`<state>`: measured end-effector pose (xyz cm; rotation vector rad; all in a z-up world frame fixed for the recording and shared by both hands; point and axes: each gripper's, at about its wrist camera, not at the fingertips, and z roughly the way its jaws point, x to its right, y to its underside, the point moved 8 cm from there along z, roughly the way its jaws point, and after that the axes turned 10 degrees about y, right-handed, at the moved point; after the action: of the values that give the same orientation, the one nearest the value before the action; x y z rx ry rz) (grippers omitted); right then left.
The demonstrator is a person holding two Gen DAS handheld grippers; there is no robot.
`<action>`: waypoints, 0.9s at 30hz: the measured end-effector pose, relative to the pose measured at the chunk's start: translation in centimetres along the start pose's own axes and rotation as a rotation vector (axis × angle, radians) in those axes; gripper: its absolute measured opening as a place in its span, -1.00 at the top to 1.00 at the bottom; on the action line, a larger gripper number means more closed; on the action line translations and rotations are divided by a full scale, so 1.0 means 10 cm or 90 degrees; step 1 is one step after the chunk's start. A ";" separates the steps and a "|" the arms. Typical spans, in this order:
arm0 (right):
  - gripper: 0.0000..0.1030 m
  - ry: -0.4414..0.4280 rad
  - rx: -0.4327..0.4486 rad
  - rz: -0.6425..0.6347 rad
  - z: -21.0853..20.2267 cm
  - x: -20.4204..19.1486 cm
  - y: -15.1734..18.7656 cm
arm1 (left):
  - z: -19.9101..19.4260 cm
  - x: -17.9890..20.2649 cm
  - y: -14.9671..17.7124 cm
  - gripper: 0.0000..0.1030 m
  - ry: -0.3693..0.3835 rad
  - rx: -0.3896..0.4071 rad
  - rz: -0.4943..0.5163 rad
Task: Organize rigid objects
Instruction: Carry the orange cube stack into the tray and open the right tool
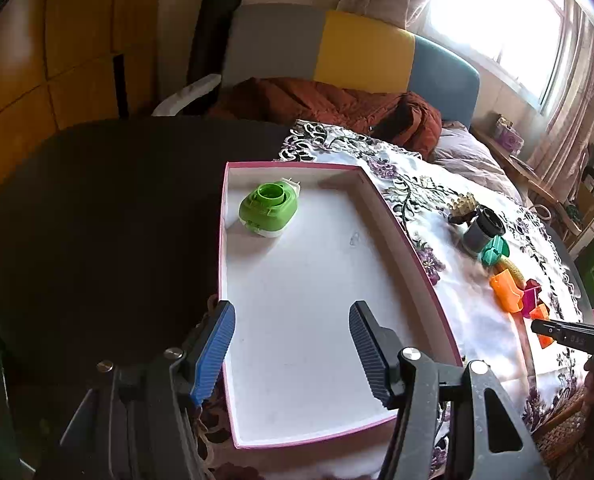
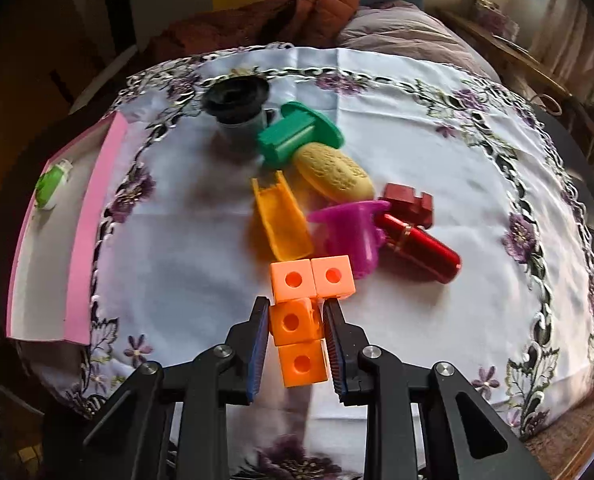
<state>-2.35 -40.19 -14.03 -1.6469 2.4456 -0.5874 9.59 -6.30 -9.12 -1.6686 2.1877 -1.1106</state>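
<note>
Left wrist view: the left gripper (image 1: 291, 344) hung with its jaws wide apart and nothing between them, over the near end of the pink-rimmed tray (image 1: 413, 256). The tray served as landmark. Inside it, near its far left corner, lay a green plug-in device (image 1: 269, 210); the rest of the tray floor showed bare white. To the right of the tray, on the floral tablecloth (image 1: 477, 320), stood a dark cylindrical container (image 1: 483, 232), with a teal piece (image 1: 495, 251) and an orange scoop-shaped piece (image 1: 507, 290) nearer the camera.

Right wrist view: the tray (image 2: 93, 232) sat at the left edge, the green device (image 2: 51, 186) inside it. Well to the right of the tray, the right gripper (image 2: 297, 320) was clamped on an orange block piece (image 2: 297, 322), made of linked cubes with round holes; two cubes stuck out beyond the fingertips and one sat behind the pads. Whether it cleared the cloth could not be told. Farther right of the tray lay the teal piece (image 2: 297, 136), a yellow textured oval (image 2: 335, 174), a magenta cup-shaped piece (image 2: 351, 232) and a red metallic cylinder (image 2: 421, 248).
</note>
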 end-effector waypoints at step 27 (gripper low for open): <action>0.47 -0.253 0.033 -0.290 -0.33 -2.60 -0.37 | -0.26 -0.73 0.13 -0.17 -0.048 0.025 -0.103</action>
<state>9.99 -16.86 -12.23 -2.0751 1.7780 -0.3234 9.81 1.50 -10.21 -1.8658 2.0027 -1.1030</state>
